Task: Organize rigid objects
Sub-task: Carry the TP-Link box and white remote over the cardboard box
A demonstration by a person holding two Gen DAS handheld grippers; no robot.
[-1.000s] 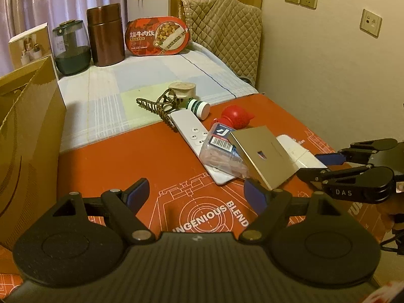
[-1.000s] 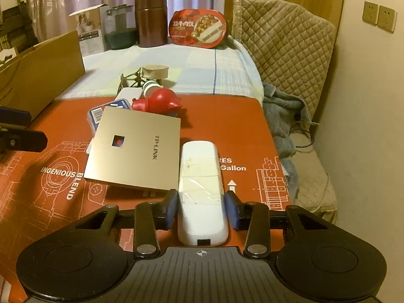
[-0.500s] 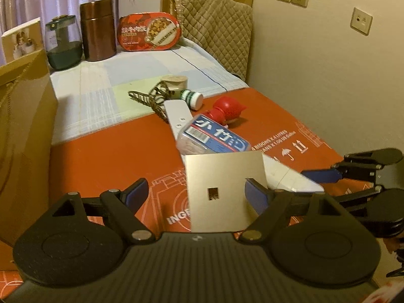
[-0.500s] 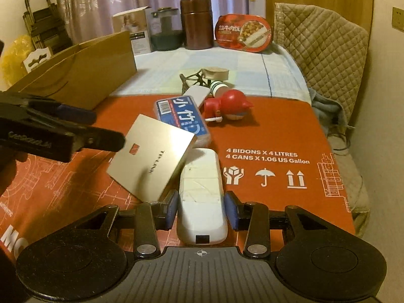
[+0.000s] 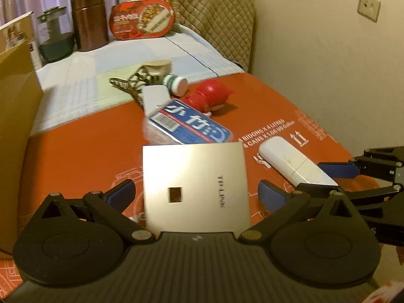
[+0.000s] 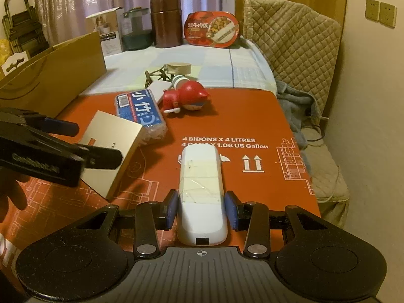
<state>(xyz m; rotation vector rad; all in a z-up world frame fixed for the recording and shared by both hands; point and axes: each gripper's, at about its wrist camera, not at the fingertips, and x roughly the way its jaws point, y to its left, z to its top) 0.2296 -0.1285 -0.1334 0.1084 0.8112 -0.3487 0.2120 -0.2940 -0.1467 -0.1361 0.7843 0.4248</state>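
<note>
A flat gold TP-LINK box (image 5: 194,189) lies on the red cardboard sheet (image 5: 83,156), between the jaws of my left gripper (image 5: 197,193). Those jaws are opening wide, and a gap shows on each side of the box. The right wrist view shows the left gripper (image 6: 88,139) over that gold box (image 6: 113,136). My right gripper (image 6: 201,210) is shut on the near end of a white oblong device (image 6: 200,176), and the white device (image 5: 290,161) points away along the sheet. In the left wrist view the right gripper (image 5: 328,179) comes in from the right edge.
A clear box with a blue label (image 5: 192,128), a red toy figure (image 5: 212,96), a white remote (image 5: 154,96), a small bottle (image 5: 175,82) and a tape roll (image 5: 157,65) crowd the sheet's far end. A tall cardboard box (image 5: 15,126) stands on the left. Jars and a food pack line the back.
The left gripper has come forward and down over the gold box, and its jaws have spread wider. The gold box has shifted left, away from the white device. The right gripper keeps its grip.
</note>
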